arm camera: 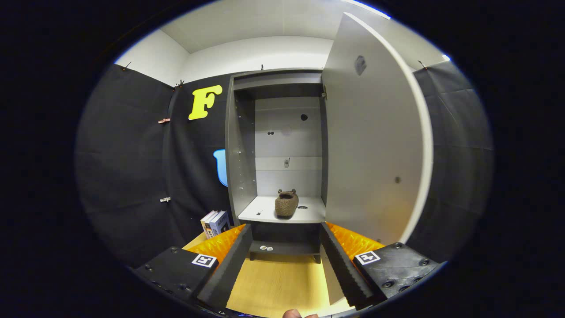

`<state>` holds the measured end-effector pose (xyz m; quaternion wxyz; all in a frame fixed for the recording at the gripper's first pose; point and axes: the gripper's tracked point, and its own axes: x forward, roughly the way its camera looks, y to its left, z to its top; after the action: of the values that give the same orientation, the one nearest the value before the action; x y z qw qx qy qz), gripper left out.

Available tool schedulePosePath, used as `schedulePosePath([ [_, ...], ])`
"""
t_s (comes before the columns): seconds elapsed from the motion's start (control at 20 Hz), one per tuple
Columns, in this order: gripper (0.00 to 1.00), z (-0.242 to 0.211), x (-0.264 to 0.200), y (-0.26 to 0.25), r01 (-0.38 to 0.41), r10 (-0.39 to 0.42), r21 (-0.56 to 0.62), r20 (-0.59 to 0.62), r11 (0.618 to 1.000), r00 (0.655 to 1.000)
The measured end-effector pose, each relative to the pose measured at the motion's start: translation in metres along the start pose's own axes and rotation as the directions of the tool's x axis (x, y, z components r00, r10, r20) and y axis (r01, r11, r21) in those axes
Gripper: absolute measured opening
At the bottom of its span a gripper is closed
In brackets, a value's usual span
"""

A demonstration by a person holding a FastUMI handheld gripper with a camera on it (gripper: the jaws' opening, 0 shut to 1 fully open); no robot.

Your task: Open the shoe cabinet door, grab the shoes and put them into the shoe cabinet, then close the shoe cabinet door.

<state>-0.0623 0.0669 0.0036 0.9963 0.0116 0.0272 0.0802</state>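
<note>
- Black cloth is lining the booth behind a grey shoe cabinet (240, 145) that we're facing at twelve o'clock over a wooden floor (276, 282).
- We're seeing its door (375, 145) standing wide open toward two o'clock.
- We're spotting one brown shoe (286, 203) sitting on the shelf (265, 212), well beyond our fingers.
- We're holding our gripper (284, 265) spread wide, gripping nothing.
- Books (215, 223) are leaning at ten o'clock, beside the cabinet.
</note>
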Motion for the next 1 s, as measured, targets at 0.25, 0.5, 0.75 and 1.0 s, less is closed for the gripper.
schedulePosePath([
  [0.25,0.97,0.011,-0.038,-0.060,0.042,-0.042,0.023,0.032,0.999,0.999],
  [0.5,0.97,0.014,-0.060,-0.153,0.207,-0.208,0.037,0.022,0.978,0.978],
  [0.75,0.97,0.016,-0.050,-0.220,0.297,-0.298,0.066,0.012,0.953,0.954],
  [1.0,0.97,0.005,-0.007,-0.240,0.281,-0.281,0.060,-0.010,0.958,0.960],
])
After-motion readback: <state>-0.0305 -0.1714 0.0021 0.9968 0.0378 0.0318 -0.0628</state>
